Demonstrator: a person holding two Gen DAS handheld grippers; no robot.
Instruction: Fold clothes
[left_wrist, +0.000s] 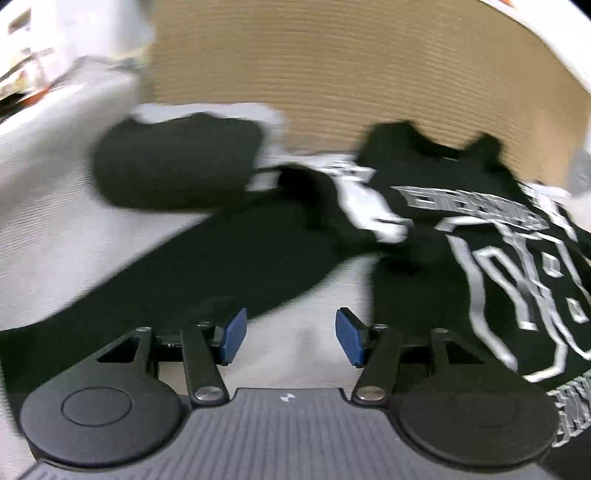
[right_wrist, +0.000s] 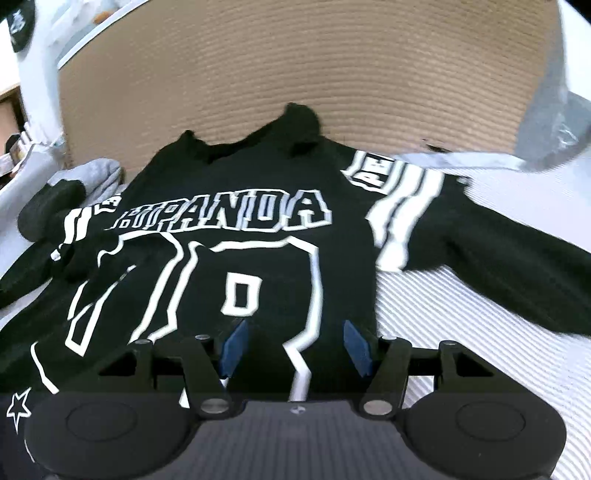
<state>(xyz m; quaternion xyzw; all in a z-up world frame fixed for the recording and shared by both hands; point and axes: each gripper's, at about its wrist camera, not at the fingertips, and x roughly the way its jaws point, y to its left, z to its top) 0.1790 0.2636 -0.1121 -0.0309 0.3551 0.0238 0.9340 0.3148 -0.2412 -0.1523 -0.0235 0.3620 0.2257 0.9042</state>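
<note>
A black jersey (right_wrist: 229, 236) with white outlined letters and numbers lies spread face up on a white ribbed bed cover (right_wrist: 461, 369). Its striped sleeve (right_wrist: 480, 251) stretches out to the right. In the left wrist view the jersey (left_wrist: 480, 236) fills the right side, and its other sleeve (left_wrist: 221, 273) runs down to the left. My left gripper (left_wrist: 291, 338) is open above the bare cover between sleeve and body, holding nothing. My right gripper (right_wrist: 293, 347) is open over the jersey's lower front, nothing between its blue pads.
A tan ribbed headboard (right_wrist: 295, 66) rises behind the bed. A dark folded garment (left_wrist: 173, 162) lies on a grey one at the left by the headboard, seen also as a dark bundle (right_wrist: 51, 206) in the right wrist view. A silvery plastic wrap (right_wrist: 546, 140) sits at the far right.
</note>
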